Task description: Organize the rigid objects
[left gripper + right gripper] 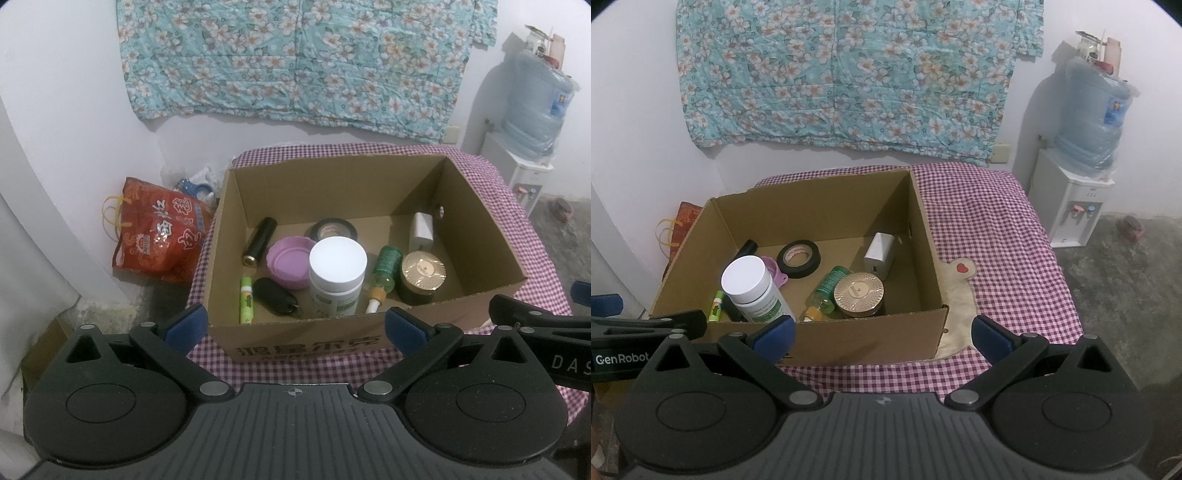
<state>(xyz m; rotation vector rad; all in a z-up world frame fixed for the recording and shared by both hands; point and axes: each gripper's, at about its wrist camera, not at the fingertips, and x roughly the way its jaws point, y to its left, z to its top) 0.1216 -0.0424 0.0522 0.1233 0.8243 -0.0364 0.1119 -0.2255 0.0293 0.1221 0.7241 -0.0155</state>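
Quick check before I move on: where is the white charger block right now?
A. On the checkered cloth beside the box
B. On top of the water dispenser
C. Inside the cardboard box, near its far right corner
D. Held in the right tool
C. The white charger block stands inside the cardboard box, near the far right corner, behind the gold-lidded jar; both tools, left and right, are open and empty.

Both wrist views near, facing cardboard box (332,343).
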